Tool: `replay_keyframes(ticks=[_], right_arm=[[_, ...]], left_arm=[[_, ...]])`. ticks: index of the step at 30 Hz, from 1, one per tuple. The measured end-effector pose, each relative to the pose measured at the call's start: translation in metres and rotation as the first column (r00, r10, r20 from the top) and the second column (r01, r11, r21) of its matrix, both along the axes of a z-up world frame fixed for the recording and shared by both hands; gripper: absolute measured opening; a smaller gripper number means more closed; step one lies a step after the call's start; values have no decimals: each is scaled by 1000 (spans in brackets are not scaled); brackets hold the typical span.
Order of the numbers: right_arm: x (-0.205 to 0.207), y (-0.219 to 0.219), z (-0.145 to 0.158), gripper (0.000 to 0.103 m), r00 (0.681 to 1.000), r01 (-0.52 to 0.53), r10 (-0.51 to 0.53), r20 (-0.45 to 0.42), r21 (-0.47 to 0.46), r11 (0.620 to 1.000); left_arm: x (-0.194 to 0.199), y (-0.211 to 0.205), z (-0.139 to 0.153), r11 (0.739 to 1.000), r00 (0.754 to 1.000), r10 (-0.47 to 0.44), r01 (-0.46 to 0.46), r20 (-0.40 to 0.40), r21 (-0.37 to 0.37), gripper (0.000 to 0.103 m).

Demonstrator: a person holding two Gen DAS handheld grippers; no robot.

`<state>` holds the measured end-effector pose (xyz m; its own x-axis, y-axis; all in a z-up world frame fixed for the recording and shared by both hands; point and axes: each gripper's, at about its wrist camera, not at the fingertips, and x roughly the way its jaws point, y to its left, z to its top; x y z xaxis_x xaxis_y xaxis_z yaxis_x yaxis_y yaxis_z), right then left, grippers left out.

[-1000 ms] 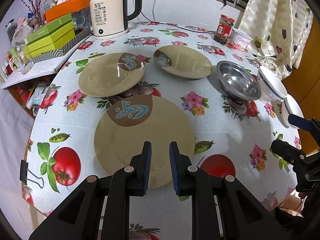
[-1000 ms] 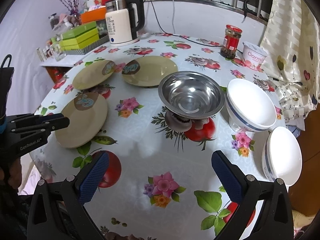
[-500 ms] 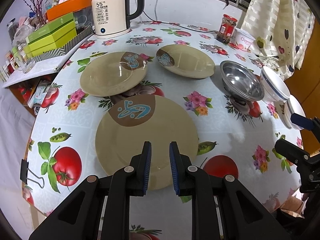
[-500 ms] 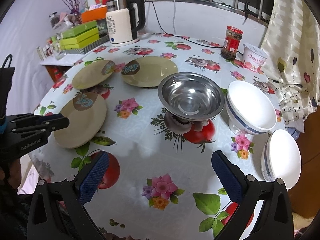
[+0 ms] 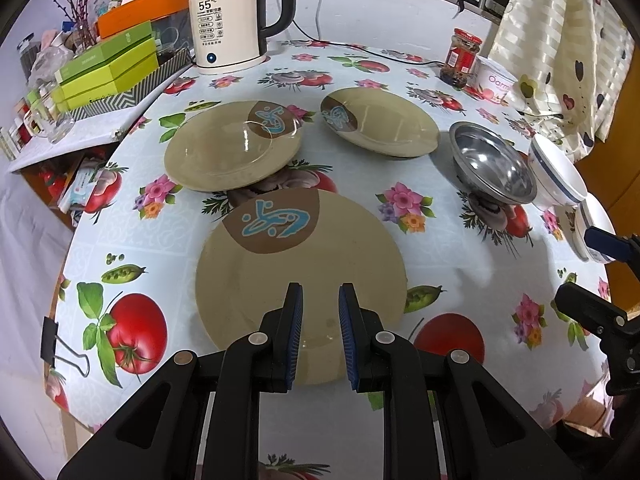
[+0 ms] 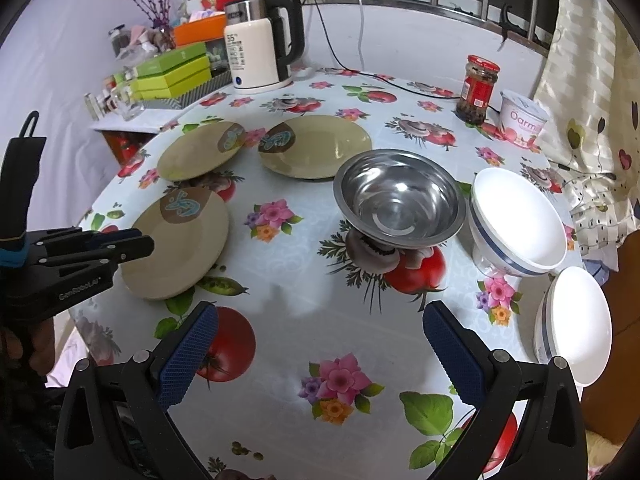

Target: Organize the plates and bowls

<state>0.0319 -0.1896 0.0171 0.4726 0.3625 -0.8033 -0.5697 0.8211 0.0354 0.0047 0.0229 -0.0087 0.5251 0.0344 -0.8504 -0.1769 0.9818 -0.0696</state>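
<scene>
Three tan plates with a brown-and-blue mark lie on the flowered tablecloth: a near one (image 5: 300,280), a far left one (image 5: 232,146) and a far right one (image 5: 380,122). A steel bowl (image 6: 400,200) and two white bowls, one beside it (image 6: 518,220) and one at the table's edge (image 6: 576,324), stand to the right. My left gripper (image 5: 320,308) hovers over the near plate's front rim, jaws narrowly apart and empty. My right gripper (image 6: 320,344) is wide open and empty above the cloth in front of the steel bowl.
A white kettle (image 5: 232,24), green boxes (image 5: 104,72), a red-lidded jar (image 6: 478,90) and a yogurt tub (image 6: 522,118) stand at the back. A binder clip (image 5: 60,348) grips the table's left edge. A curtain (image 6: 592,80) hangs at the right.
My left gripper has edged forward a little over the near plate, its gap unchanged. My right gripper has barely moved. Nothing on the table has shifted.
</scene>
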Motion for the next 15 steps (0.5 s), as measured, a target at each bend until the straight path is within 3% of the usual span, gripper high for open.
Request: replay_keyframes(ticks=[15], right_arm=[[5,9,-1,103,1000,-22,22,-6,-3,1000]], left_arm=[[4,3,-1,1000,1000,3,-3,3,3,19]])
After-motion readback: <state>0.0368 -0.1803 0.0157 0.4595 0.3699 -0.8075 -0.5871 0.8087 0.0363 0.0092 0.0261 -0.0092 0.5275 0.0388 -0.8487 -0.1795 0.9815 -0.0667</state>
